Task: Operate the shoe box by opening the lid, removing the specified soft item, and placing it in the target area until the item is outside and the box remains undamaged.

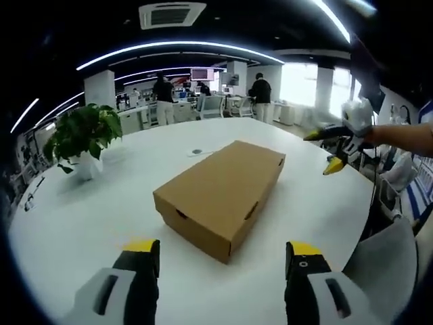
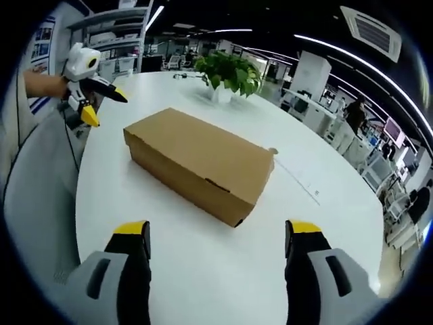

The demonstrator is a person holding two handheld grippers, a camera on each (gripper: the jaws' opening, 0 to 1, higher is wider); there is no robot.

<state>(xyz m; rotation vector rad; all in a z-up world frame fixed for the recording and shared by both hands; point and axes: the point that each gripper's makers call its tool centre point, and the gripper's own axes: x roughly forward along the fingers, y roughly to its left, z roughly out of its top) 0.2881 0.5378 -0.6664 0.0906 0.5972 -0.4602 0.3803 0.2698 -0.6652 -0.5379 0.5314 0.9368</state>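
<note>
Cardboard, plain brown and rectangular: the closed shoe box lies flat on the round white table, lid still down, nothing lifted out yet. In the left gripper view it sits straight ahead of my left gripper, one short end and corner turned toward those jaws, its long axis running away and to the right. In the right gripper view the same box lies ahead of my right gripper, long axis slanting from upper left to lower right. Both pairs of yellow-tipped jaws are spread wide and grip nothing. I judge both about equally near the box, each facing a different end. A leafy green potted plant stands well apart on the table. Beyond, an open office with desks, strip lights and standing people.
</note>
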